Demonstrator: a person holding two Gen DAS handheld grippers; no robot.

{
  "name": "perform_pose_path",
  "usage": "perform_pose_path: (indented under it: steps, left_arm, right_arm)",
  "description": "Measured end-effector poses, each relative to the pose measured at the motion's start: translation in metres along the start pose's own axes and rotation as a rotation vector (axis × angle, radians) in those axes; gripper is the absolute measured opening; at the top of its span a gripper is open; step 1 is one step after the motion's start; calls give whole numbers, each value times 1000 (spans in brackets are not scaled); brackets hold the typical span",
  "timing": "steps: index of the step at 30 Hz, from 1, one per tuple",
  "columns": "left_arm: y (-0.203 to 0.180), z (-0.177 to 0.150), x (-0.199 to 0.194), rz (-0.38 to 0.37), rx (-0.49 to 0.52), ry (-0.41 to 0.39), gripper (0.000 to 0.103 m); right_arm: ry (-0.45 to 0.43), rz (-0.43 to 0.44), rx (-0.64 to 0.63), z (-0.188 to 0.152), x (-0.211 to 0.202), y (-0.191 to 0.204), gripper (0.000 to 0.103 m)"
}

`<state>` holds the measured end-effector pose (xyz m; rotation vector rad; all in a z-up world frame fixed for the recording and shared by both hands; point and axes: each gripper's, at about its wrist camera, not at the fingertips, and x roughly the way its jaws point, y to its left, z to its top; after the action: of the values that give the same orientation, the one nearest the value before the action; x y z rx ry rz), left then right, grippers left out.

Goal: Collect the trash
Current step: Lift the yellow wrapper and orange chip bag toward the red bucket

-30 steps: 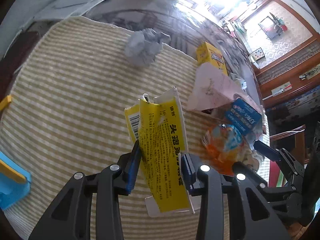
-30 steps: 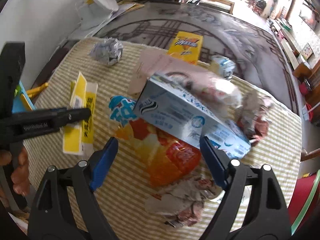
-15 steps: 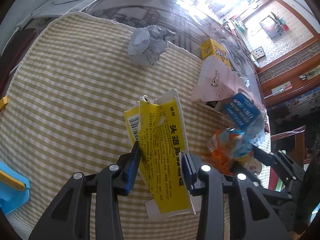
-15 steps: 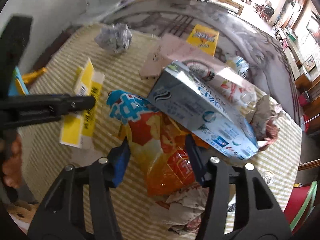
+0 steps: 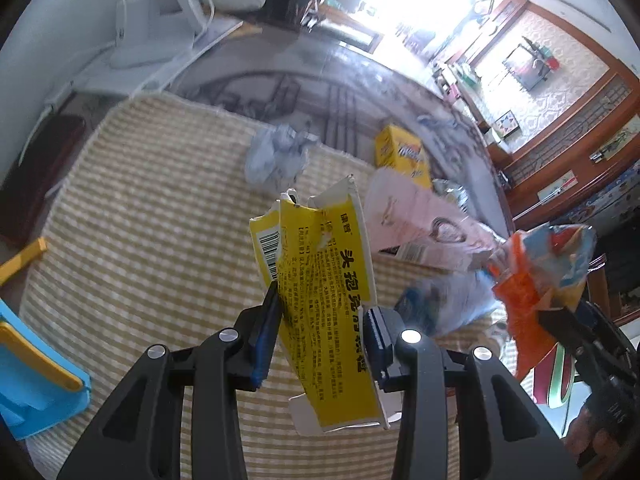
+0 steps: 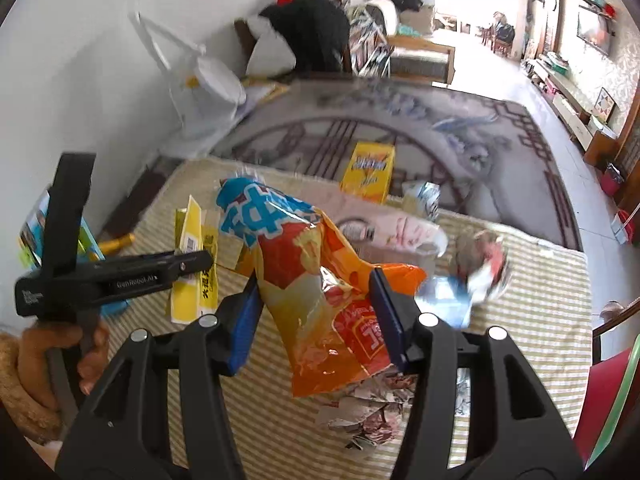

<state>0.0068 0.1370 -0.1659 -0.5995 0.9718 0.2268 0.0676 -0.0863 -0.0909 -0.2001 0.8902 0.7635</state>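
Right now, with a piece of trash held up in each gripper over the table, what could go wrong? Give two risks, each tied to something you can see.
1. The right gripper pinches the orange snack bag across its slippery middle, so it could slide out.
2. The left gripper holds the torn yellow carton by its edges; the flattened card might buckle and drop onto the striped cloth.

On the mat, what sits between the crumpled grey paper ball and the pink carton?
Only bare striped mat lies between the paper ball and the pink carton, clearest in the left wrist view.
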Motion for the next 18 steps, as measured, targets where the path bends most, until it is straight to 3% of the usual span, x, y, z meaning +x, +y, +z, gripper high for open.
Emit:
perform_pose_path:
  steps: [18]
  left_arm:
    - [-52,-7,-43,-26,127,-118,36]
  right_arm:
    - [-114,-46,55,-10,-44,-21,51]
